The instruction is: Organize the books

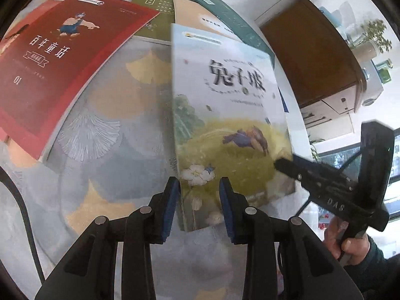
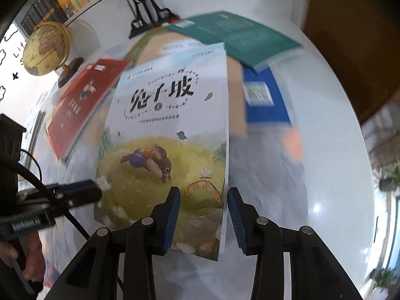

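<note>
Across the round bench with its grey cloth printed in ginkgo leaves, several books lie fanned out flat: a large dark-red paperback with white characters at the left, an olive-green one, a tan one, a teal one and a blue one toward the far side. Between and in front of them is the pale picture book with a running rabbit on a yellow-green meadow, the book in play. It appears lifted off the cloth and tilted, its long axis running away from both cameras, title end farthest.

That book sits between the two hands, and each claw straddles a near corner. The left claw has the spine-side lower corner between its blue pads, which stand a little off the cover in this view, so I judge it slack around the edge rather than clenched. The right claw brackets the opposite, page-side lower corner; its outer pad stands apart from the page edge, so I read that grasp as loose too.

Both claws point steeply down and forward, roughly parallel to the book's length. The person's fingers wrap the right handle, just beside the bench's edge. The coming move likely turns on squaring this book's long axis with the others.
</note>
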A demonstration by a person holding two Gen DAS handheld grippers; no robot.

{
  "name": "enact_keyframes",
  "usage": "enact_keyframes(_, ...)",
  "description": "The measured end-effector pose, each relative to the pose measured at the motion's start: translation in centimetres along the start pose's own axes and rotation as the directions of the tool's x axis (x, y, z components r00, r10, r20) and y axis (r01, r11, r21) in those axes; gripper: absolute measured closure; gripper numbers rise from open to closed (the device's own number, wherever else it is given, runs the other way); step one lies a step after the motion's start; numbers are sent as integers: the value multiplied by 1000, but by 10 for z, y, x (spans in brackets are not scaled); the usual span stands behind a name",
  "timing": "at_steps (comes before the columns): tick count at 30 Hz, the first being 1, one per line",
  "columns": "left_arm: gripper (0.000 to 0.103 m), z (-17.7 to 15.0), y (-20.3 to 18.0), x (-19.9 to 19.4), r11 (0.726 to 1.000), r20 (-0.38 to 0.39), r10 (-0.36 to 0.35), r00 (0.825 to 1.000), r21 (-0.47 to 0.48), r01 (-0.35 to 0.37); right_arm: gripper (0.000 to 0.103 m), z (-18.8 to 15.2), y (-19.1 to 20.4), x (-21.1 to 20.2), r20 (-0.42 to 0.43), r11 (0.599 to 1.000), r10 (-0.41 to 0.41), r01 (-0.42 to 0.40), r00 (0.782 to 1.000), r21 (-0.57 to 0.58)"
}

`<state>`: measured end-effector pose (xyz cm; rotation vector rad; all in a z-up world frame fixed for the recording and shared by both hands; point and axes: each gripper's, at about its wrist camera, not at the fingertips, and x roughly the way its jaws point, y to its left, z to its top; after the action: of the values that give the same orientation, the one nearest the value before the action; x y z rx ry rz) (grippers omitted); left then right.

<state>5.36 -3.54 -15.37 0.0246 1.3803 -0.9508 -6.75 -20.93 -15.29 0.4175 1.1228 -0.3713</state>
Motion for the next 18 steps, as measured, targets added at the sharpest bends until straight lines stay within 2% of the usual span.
enact_keyframes(2,74,3,1,-2,999,25,33,999,-11,-33,64,-5,-12,3,-21,1000,-7,7,1000,29)
enact_keyframes(4,74,11,5,-1,997,50,69,996,-26,-67,62,-4,-19,3,-25,998,21,-20,999,54)
enact_keyframes(10,74,25,0,10,999,49,32,998,-28,-30,59,0,-13,8,-10,995,86,-86,996,46)
enact_keyframes(13,73,23,-9,4,1000,48,19,999,-13,-18,59,-5,-5,10,3,999,53,-53,999,11)
enact_keyframes(15,73,18,-17,-14,998,76,-55,996,0,55,59,-6,-8,10,9,998,60,-60,998,8)
enact_keyframes(17,73,14,-26,-33,987,88,-160,983,24,158,59,-6,-14,11,8,996,81,-81,997,29)
enact_keyframes(18,73,14,-30,-37,982,85,-187,979,35,184,59,-5,-17,11,10,995,96,-96,995,40)
